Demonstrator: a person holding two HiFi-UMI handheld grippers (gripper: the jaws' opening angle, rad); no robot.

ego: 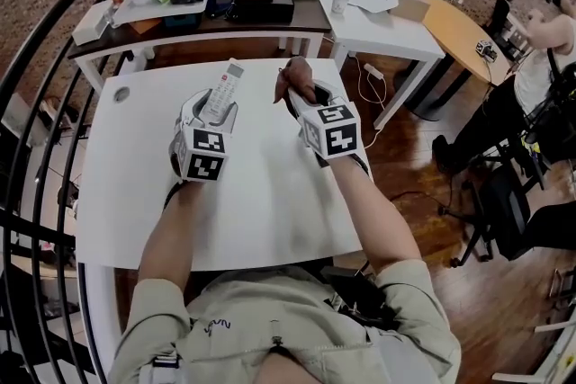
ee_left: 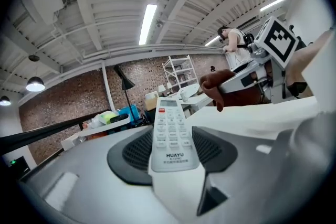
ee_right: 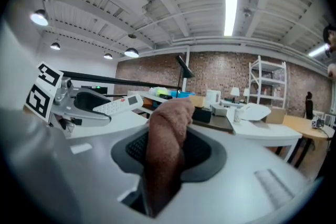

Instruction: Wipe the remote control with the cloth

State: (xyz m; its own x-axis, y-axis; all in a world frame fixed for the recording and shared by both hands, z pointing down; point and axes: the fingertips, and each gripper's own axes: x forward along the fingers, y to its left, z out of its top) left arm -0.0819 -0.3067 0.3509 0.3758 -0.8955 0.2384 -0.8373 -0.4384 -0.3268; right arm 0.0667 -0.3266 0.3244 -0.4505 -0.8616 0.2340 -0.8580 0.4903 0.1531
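Two grippers held above the white table (ego: pixel 270 202), wiping not yet begun.
The left gripper (ego: pixel 214 108) is clamped on the white rectangular plastic remote control (ego: pixel 222 88) and the right gripper (ego: pixel 299 94) pinches the bunched brown cloth (ego: pixel 292 75). They are held apart, so next they must meet. Only the left gripper view shows the remote's buttons clearly.

I work over a white rectangular table (ego: pixel 261 193) with a smooth, flat top. One small grey round disc (ego: pixel 121 93) sits at that table's far left corner.
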